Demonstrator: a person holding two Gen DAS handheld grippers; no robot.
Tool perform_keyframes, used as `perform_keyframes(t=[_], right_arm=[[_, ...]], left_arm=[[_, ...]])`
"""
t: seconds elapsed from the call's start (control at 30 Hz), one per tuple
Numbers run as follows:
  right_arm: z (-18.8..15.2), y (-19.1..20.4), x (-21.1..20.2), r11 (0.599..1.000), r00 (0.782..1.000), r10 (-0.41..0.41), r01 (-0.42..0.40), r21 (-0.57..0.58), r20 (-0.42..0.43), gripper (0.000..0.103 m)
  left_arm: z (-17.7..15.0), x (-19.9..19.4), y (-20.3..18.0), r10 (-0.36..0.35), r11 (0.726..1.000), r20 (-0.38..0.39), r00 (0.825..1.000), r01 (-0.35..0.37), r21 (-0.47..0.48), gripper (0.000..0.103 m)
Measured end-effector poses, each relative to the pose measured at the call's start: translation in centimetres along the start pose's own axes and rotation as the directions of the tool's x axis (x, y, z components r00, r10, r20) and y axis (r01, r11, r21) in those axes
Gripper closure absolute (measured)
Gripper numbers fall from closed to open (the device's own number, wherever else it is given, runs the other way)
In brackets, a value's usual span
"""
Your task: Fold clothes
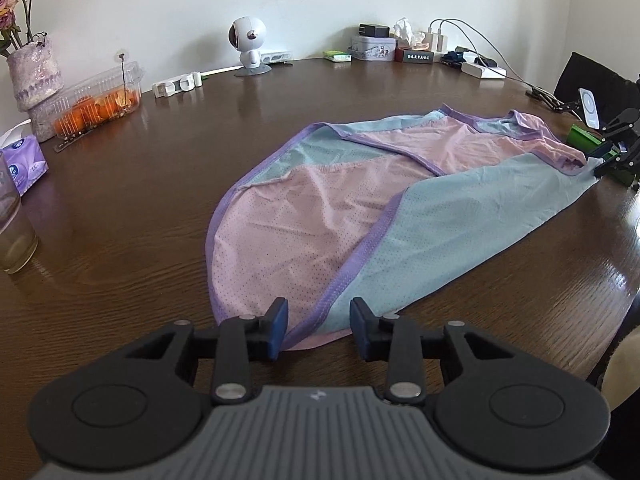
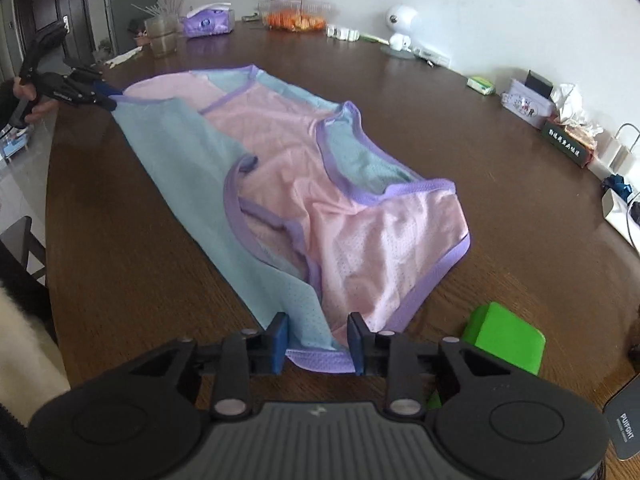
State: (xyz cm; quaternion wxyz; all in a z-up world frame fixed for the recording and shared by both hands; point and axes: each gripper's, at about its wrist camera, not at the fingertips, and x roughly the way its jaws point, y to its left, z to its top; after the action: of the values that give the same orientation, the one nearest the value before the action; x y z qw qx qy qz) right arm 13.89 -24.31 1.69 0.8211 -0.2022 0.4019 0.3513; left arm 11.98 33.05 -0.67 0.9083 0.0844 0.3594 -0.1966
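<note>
Garment (image 1: 344, 216): a pink-and-blue mesh top with purple trim, lying spread lengthwise on the wooden table (image 1: 120, 208), each end reaching a gripper. In the left wrist view the left gripper (image 1: 319, 330) has its fingers spread apart, with the near purple-edged hem lying on the table between the blue pads (image 1: 280, 328) and slightly ahead of them; the cloth does not look clamped, though I cannot tell whether a pad touches it. The right gripper (image 2: 318, 344) shows the same stance at the opposite end: fingers apart, a purple hem strip and blue panel corner lying in the gap between them, not pinched. From the right wrist view the left gripper (image 2: 105, 96) appears far off at the garment's other end, its tips at a corner, though too small there to read the grip. Taking both ends at once probably serves to keep the fabric taut and square, so a fold lands even. One side panel already lies turned over the pink middle. A green block (image 2: 506, 338) sits just right of the right fingers, near enough to snag
</note>
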Motion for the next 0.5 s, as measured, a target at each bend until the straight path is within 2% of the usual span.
perform_keyframes(t=[0.03,0.1,0.17,0.27,0.3,0.33,0.43,0.5], right_arm=[[0.4,-0.1,-0.6,1.000,0.999,-0.025,0.025,0.001,0.019,0.073],[1.6,-0.4,-1.5,0.998,0.994,-0.062,0.064,-0.022,0.091,0.071],[4.0,-0.9,-1.1,0.997,0.986,-0.073,0.077,-0.024,0.151,0.065],[9.7,-1.7,2.7,0.988,0.967,-0.152,0.152,0.017,0.204,0.060],[11.6,-2.0,4.3,0.984,0.961,-0.176,0.172,0.039,0.212,0.060],[13.0,-2.2,5.8,0.986,0.965,-0.166,0.157,0.057,0.202,0.061],[17.2,-3.0,10.2,0.987,0.976,-0.131,0.113,0.111,0.173,0.063],[18.4,-3.3,12.4,0.989,0.987,-0.095,0.079,0.123,0.131,0.063]], left_arm=[[0.6,0.1,0.2,0.001,1.000,0.009,1.000,-0.001,0.001,0.059],[1.8,0.3,0.5,0.003,1.000,0.027,1.000,-0.003,0.002,0.055],[2.9,0.5,0.8,0.004,1.000,0.045,0.999,-0.004,0.004,0.054],[7.1,4.2,1.7,-0.014,1.000,0.028,1.000,0.014,0.009,0.049],[8.8,6.1,1.6,-0.007,1.000,-0.003,1.000,0.007,0.012,0.042],[10.3,8.1,1.5,0.007,1.000,-0.038,0.999,-0.006,0.020,0.040],[13.6,12.7,0.8,0.028,0.998,-0.100,0.995,-0.023,0.055,0.040],[14.8,14.7,0.5,-0.008,0.997,-0.111,0.994,0.017,0.076,0.040]])
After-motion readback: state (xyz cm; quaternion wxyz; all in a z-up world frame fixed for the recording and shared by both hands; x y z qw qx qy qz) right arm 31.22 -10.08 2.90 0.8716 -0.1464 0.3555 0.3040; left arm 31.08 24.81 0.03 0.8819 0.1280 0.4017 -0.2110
